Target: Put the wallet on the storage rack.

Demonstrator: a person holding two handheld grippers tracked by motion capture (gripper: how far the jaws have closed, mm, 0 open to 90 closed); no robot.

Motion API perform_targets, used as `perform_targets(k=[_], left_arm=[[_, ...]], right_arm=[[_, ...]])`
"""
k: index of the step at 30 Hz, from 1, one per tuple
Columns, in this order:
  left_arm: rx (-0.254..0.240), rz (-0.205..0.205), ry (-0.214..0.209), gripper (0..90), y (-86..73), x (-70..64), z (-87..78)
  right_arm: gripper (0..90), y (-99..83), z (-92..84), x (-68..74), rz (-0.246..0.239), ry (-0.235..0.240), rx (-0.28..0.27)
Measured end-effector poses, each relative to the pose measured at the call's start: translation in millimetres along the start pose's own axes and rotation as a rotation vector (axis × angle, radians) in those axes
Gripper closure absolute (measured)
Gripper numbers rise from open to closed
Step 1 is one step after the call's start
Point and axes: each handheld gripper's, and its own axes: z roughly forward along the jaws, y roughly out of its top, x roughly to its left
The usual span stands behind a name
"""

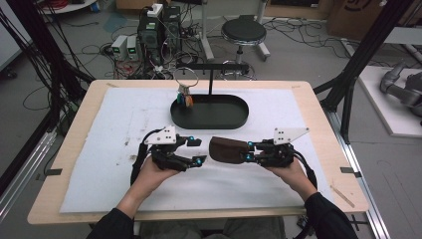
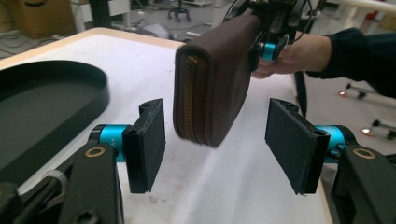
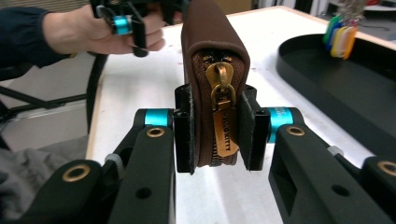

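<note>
Brown zip-around leather wallet [image 3: 212, 70] clamped in right gripper [image 3: 215, 133] jaws, off table. Left gripper [image 2: 217, 151] at 9 o'clock, jaws wide. Looks like handover; next: close on free end.

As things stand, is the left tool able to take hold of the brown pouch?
Probably yes. The left tool is open, and the pouch, held off the table by the right tool, hangs just ahead of the gap between its pads with nothing between.

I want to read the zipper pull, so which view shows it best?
The right gripper view: the brass zipper pull faces the camera on the brown wallet. The left gripper view shows zipper teeth; the high view shows no zipper detail.
</note>
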Motion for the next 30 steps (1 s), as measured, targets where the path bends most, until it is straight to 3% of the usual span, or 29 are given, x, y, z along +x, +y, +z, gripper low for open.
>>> perform_targets(k=[4,9,13,21,30], left_arm=[[0.001,0.019,0.070,32.2,1.1,-3.0,-11.4],[0.003,0.012,0.113,28.7,-3.4,-2.3,-25.7],[0.020,0.000,0.147,27.8,-12.4,-2.6,-37.1],[-0.001,-0.010,0.197,25.3,-24.0,-6.4,-58.3],[-0.023,-0.007,0.235,25.0,-29.8,-6.5,-67.1]], right_arm=[[71.9,4.4,-1.0,-4.6,0.002,-0.078,0.004],[72.0,11.7,-0.1,-15.2,0.019,-0.205,0.014],[72.0,21.3,3.6,-24.9,0.028,-0.272,0.002],[72.1,42.1,17.8,-41.2,0.021,-0.358,0.019],[72.1,52.0,47.1,-64.2,0.039,-0.451,0.043]])
